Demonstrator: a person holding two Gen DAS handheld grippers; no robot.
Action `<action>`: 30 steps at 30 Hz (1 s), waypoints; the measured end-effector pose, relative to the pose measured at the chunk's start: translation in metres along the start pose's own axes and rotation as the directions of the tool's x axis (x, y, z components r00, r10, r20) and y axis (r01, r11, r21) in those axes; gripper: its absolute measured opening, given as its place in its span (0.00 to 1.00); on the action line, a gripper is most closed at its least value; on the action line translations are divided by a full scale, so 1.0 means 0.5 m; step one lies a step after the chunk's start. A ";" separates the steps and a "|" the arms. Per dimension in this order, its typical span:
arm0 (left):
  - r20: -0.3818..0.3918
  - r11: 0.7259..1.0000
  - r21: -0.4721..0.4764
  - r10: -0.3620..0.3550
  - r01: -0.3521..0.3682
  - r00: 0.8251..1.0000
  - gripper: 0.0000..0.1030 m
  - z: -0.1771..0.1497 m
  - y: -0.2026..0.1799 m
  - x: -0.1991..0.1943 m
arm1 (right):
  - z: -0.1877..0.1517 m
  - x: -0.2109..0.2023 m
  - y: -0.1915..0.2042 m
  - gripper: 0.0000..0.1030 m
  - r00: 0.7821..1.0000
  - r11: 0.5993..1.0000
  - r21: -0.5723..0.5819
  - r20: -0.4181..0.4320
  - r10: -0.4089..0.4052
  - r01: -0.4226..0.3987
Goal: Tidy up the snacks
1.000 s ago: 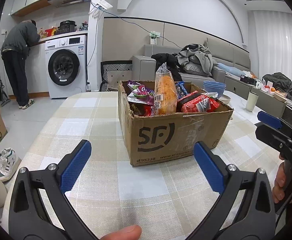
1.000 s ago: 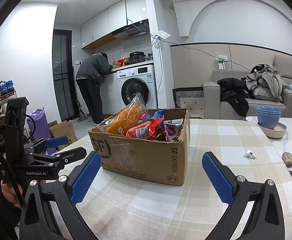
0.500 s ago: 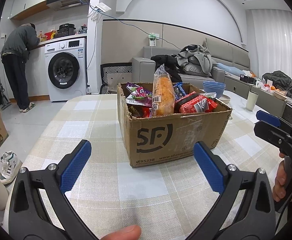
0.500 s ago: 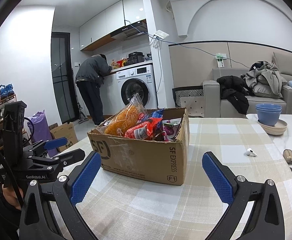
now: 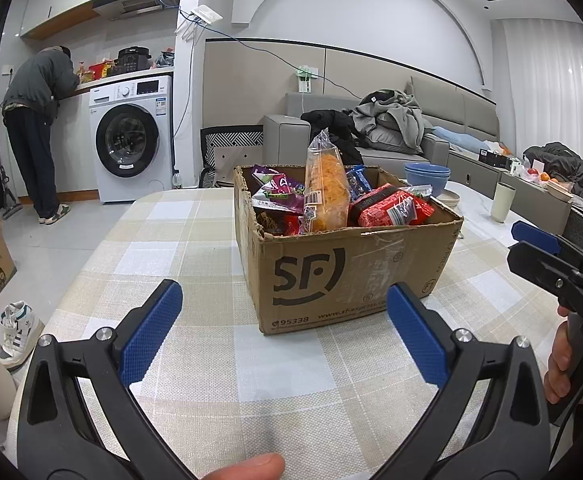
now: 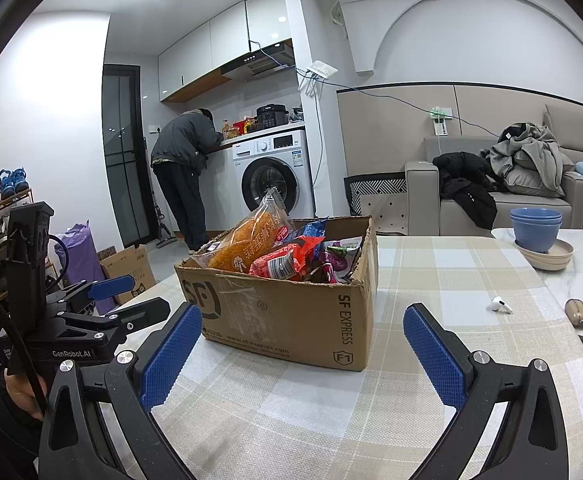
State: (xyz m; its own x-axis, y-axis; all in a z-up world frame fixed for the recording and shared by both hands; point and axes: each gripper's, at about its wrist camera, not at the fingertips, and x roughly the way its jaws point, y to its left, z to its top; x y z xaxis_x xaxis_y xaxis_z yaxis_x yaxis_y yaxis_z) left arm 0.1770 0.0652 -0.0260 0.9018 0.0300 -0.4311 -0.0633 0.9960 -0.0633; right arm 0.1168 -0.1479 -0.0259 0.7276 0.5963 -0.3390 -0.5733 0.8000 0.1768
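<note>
Left gripper (image 5: 281, 320): jaws spread wide, nothing between the blue pads (image 5: 151, 330). It hangs low over the bench (image 5: 195, 364), just short of the cardboard box (image 5: 347, 276). The box's printed "SF" side faces this camera and sits between the two pads in view, apart from both.

Right gripper (image 6: 305, 354): jaws likewise spread, empty. It hovers over the bench (image 6: 431, 280) facing the box (image 6: 287, 320) at its corner, not touching it. In the left wrist view this gripper (image 5: 547, 248) shows at the right edge, with the right hand (image 5: 571, 364) on its handle. In the right wrist view the left gripper (image 6: 131, 296) shows at the left edge, off the box's printed side.

Snacks are all inside the open-topped box, piled above the rim:
- tall clear bag of orange snack (image 5: 327, 188), standing up, leaning against the others; the same bag (image 6: 247, 242) tilts toward the far left in the right wrist view
- red packet (image 5: 393, 210) toward the box's right side in the left wrist view
- purple packets (image 5: 279, 190) toward its left side
- blue packet (image 5: 357, 182) behind the orange bag

Bench is covered with a beige checked cloth. Well apart from the box, right wrist view: white earbud (image 6: 500, 304), small tan case (image 6: 577, 310), stacked blue bowls (image 6: 535, 228) on a plate. A pale cup (image 5: 505, 202) stands beyond the box in the left wrist view.

Background: person (image 6: 185, 176) bent over the counter by a washing machine (image 6: 271, 176).
</note>
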 end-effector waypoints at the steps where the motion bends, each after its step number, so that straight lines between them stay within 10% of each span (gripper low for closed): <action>1: 0.000 1.000 0.001 -0.001 0.001 1.000 0.99 -0.001 -0.001 0.001 | 0.000 0.000 0.000 1.00 1.000 1.000 0.000 0.001 0.000 0.000; 30: 0.003 1.000 -0.006 -0.001 0.001 1.000 0.99 -0.003 0.001 -0.001 | 0.000 0.000 -0.001 1.00 1.000 1.000 0.001 -0.002 0.000 0.000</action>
State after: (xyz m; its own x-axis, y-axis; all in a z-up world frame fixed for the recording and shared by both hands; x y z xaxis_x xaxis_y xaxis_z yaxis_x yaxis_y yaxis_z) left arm 0.1761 0.0655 -0.0271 0.9032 0.0292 -0.4283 -0.0649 0.9955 -0.0689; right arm 0.1169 -0.1482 -0.0260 0.7271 0.5961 -0.3404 -0.5730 0.8002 0.1773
